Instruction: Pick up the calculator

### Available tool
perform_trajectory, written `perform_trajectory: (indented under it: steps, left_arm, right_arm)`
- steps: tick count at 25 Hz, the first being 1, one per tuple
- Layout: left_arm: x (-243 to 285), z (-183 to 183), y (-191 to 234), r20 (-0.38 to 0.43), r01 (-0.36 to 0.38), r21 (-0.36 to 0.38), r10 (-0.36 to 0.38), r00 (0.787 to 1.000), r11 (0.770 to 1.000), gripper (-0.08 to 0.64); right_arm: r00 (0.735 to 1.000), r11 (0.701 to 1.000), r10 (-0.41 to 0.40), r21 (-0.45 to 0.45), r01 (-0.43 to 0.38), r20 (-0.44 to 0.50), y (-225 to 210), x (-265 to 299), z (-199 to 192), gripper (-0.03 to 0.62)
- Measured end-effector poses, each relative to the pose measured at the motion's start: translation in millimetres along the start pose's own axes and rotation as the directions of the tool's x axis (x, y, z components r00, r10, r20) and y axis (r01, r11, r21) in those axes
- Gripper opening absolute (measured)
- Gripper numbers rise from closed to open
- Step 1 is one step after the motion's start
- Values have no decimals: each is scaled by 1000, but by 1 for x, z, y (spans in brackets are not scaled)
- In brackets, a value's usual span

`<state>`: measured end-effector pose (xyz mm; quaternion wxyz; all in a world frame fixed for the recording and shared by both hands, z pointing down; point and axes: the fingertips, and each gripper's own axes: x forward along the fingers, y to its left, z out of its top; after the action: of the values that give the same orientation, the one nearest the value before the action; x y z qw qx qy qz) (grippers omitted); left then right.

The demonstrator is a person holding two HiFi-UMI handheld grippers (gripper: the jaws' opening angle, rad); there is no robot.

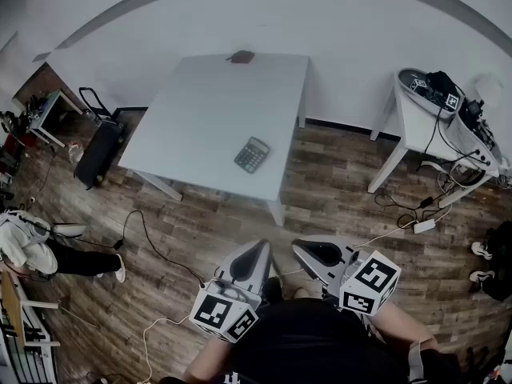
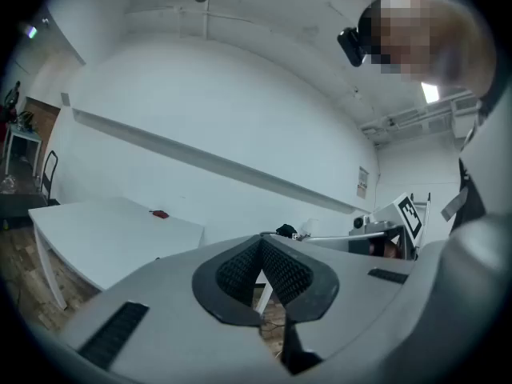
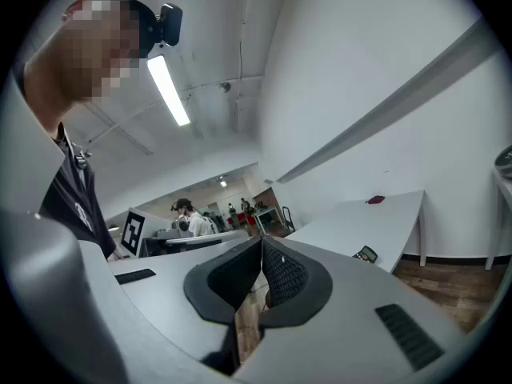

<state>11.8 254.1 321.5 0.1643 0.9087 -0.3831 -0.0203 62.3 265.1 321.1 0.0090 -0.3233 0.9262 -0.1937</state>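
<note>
The grey calculator (image 1: 252, 154) lies flat near the front right of the white table (image 1: 208, 110). In the right gripper view the calculator (image 3: 366, 254) shows small at the table's near edge. Both grippers are held low against my body, well short of the table and apart from the calculator. My left gripper (image 1: 258, 249) is shut, and in its own view the left gripper (image 2: 261, 241) has its ribbed pads meeting at the tip with nothing between them. My right gripper (image 1: 308, 250) is likewise shut and empty, as the right gripper (image 3: 262, 243) shows in its own view.
A small dark red object (image 1: 240, 56) sits at the table's far edge. A second white table (image 1: 412, 122) with dark gear and cables stands at the right. A black case (image 1: 100, 150), floor cables and a power strip (image 1: 423, 226) lie on the wood floor. A person's legs (image 1: 56, 256) are at left.
</note>
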Motion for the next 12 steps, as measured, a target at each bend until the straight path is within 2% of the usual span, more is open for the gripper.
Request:
perform_trajectory:
  steps: [12]
  left_arm:
    - [46, 26, 104, -26, -2, 14, 2, 1000, 1000, 6]
  right_arm:
    - [999, 999, 1, 34, 0, -33, -50, 103, 22, 15]
